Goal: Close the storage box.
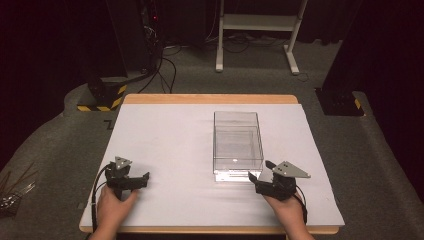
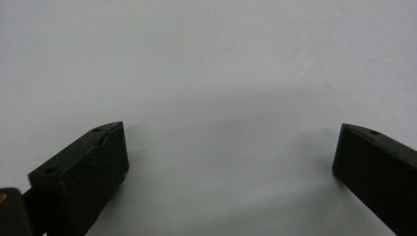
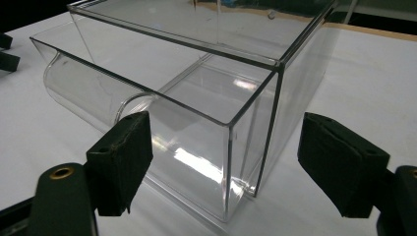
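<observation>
The clear box [image 1: 238, 145] stands right of centre on the white table [image 1: 165, 145], its near corner between the spread jaws of the right gripper [image 3: 223, 162]. To grip well, centre one wall between the pads before closing gently. The left gripper [image 1: 142, 179] rests apart, jaws wide, holding nothing.

The clear plastic box [image 1: 238, 145] stands on the table [image 1: 165, 135], right of its middle. The right gripper [image 1: 261, 181] sits just before the box's near right corner, its jaws either side of that corner [image 3: 231, 123]. The left gripper [image 1: 134, 181] rests well left of the box, near the table's front edge.
</observation>
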